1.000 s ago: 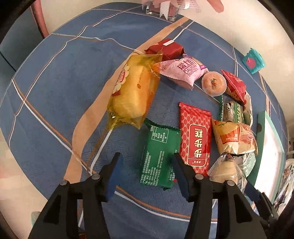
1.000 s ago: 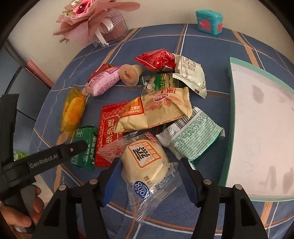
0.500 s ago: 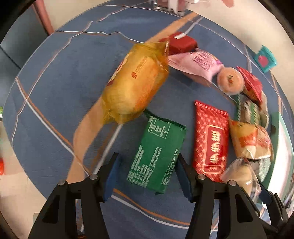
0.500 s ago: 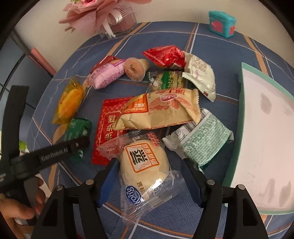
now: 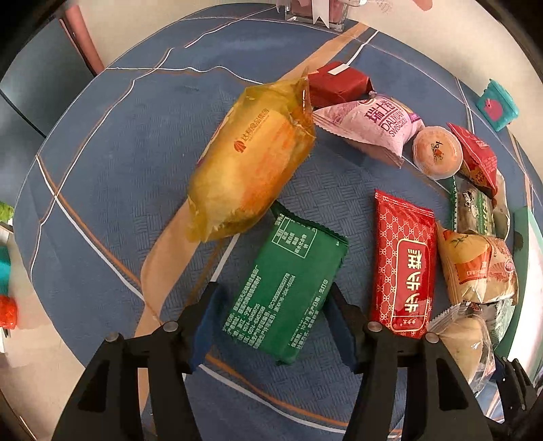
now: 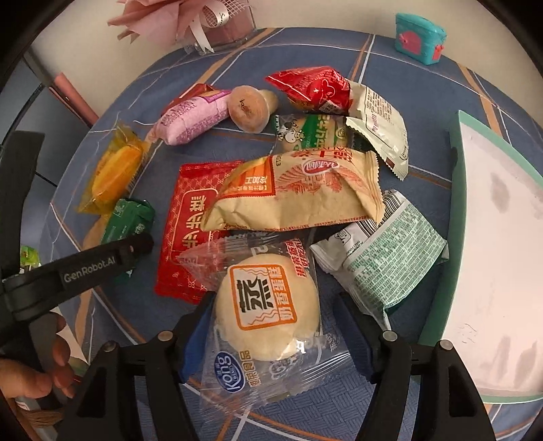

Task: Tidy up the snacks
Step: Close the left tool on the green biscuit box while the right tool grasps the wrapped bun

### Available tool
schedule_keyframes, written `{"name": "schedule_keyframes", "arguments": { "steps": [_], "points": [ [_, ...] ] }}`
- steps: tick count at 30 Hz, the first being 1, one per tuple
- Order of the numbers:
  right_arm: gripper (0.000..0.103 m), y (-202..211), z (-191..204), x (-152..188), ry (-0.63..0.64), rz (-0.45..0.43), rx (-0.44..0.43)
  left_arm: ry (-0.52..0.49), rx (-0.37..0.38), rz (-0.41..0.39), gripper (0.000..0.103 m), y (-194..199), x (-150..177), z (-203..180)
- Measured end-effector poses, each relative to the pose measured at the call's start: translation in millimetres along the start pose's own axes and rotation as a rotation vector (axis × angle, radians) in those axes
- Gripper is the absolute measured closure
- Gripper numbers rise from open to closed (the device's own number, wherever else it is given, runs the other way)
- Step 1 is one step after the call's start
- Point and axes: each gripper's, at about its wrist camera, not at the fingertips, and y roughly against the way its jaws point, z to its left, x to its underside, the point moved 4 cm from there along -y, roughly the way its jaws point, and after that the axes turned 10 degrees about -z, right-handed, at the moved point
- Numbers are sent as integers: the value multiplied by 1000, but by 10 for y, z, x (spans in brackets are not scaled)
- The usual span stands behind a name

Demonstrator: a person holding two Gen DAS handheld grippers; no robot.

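Observation:
Several wrapped snacks lie on a blue patterned tablecloth [image 5: 112, 142]. My left gripper [image 5: 273, 300] points down over a green packet [image 5: 285, 288]. The packet's near end lies between the blue pads, which do not press it, and the jaws are opening. A yellow cake packet [image 5: 251, 163] and a red packet [image 5: 404, 268] flank the green one. My right gripper [image 6: 275, 305] straddles a round bun in a clear wrapper [image 6: 268, 305]; its pads stand apart from the bun, open. One finger of the left gripper [image 6: 101, 261] shows in the right wrist view.
A tan packet [image 6: 298, 190] and a white-green packet [image 6: 383, 257] crowd the bun. A teal-rimmed white tray [image 6: 456, 163] lies at the right. Further back are a pink packet [image 6: 193, 118], a jelly cup [image 6: 249, 110], a flower vase [image 6: 217, 30] and a teal box [image 6: 419, 37]. A hand [image 6: 30, 376] holds the left gripper.
My left gripper has closed in on the green packet, which now lies between its fingers. My right gripper has sunk lower around the bun.

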Motion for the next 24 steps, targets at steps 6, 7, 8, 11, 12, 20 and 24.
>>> {"name": "schedule_keyframes", "arguments": {
  "steps": [6,7,8,11,12,20,24],
  "points": [
    [31,-33,156,62,150,14,44,-4,-3,-4,40,9,43,-6],
    [31,-38,187,76,180,15,55,-4,-5,-4,40,9,41,-9],
    [31,-38,203,80,191,13,59,-2,-8,-5,40,3,38,-15],
    [35,-33,261,89,219,7,56,-8,-23,-10,40,15,39,-27],
    [36,-31,287,91,236,4,58,-13,-29,-12,40,19,39,-39],
    [43,5,498,134,304,-7,45,-59,-38,-22,51,98,67,-175],
    [45,14,490,102,283,-3,23,-53,-26,-19,57,156,110,-204]
  ]
}}
